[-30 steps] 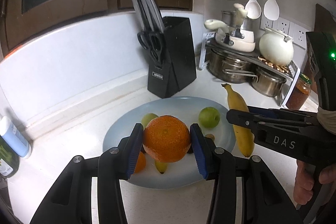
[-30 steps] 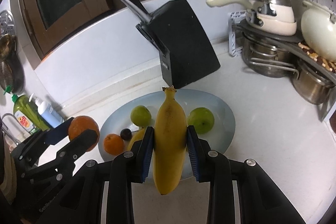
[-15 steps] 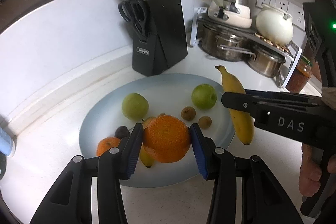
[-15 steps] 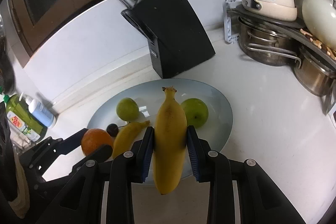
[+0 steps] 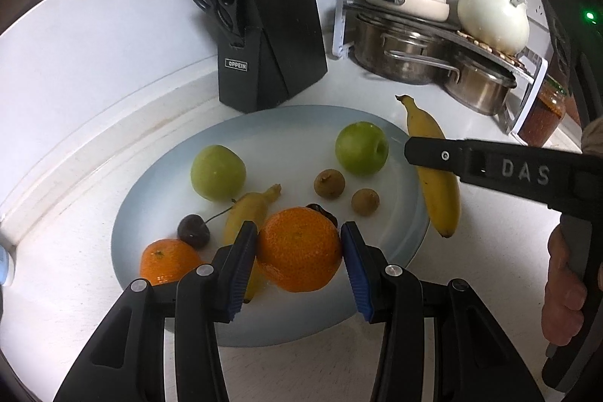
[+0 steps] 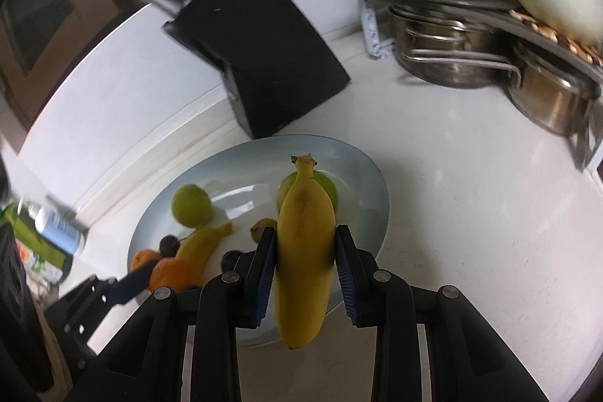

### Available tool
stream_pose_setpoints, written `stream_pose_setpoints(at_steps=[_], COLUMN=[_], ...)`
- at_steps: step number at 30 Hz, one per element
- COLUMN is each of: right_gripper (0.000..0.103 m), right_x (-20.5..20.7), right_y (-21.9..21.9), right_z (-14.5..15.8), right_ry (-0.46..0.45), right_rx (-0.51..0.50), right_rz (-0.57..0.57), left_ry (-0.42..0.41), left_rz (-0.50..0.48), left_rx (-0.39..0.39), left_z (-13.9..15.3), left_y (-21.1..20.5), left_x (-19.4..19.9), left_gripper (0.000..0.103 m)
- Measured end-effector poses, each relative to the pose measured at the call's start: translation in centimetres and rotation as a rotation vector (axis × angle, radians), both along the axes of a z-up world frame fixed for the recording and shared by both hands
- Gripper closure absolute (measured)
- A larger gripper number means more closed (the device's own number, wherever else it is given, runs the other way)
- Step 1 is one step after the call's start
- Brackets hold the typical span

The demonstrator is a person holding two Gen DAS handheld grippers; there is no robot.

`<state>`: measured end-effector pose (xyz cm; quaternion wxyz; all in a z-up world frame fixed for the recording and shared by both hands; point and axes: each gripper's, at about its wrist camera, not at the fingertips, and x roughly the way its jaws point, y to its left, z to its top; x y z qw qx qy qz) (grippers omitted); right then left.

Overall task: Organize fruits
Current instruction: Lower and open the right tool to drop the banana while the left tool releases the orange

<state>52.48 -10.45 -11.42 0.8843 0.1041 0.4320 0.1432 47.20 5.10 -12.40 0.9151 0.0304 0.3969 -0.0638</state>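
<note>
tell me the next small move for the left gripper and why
Probably lower a little further, then open the jaws. The left gripper holds the big orange just above the plate, over a bare patch beside the small banana.

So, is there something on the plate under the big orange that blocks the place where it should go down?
Yes. The large orange in the left gripper hangs over the pale blue plate's near side, where a small yellow banana and a dark fruit lie close beneath.
</note>
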Motion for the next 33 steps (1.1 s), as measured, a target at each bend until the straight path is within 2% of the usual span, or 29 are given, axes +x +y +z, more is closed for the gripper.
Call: stream_pose_setpoints(at_steps=[2, 12, 24, 25, 26, 28, 33], right_gripper=[0.071, 0.071, 0.069, 0.066, 0.058, 0.052, 0.051], right_x=[0.5, 2.5, 3.9, 3.9, 3.8, 3.8, 3.2], right_y=[-0.4, -1.3, -0.6, -0.5, -0.5, -0.5, -0.8], right_z=[-0.6, -2.2, -3.1, -3.0, -3.0, -2.8, -2.1], right_ry=[0.016, 0.034, 0.060, 0.055, 0.053, 0.053, 0.032], right_rx=[0.026, 0.022, 0.012, 0.007, 0.009, 0.008, 0.001], right_rz=[-0.021, -0.092, -0.071, -0.068, -0.063, -0.061, -0.057], left_ry=[0.006, 0.029, 0.038, 0.039, 0.043, 0.044, 0.018], left_rz=[-0.004, -0.004, 0.011, 0.011, 0.011, 0.010, 0.020], left_rx=[0.009, 0.038, 0.043, 0.041, 0.039, 0.032, 0.029], left_z=[-0.3, -1.4, -1.8, -1.8, -1.8, -1.8, -1.0], left_y=[-0.2, -0.5, -0.1, -0.1, -0.1, -0.2, -0.1], left_x=[0.2, 1.2, 2.1, 2.2, 2.2, 2.3, 2.0], left_gripper=[0.058, 0.058, 0.057, 0.057, 0.057, 0.057, 0.052])
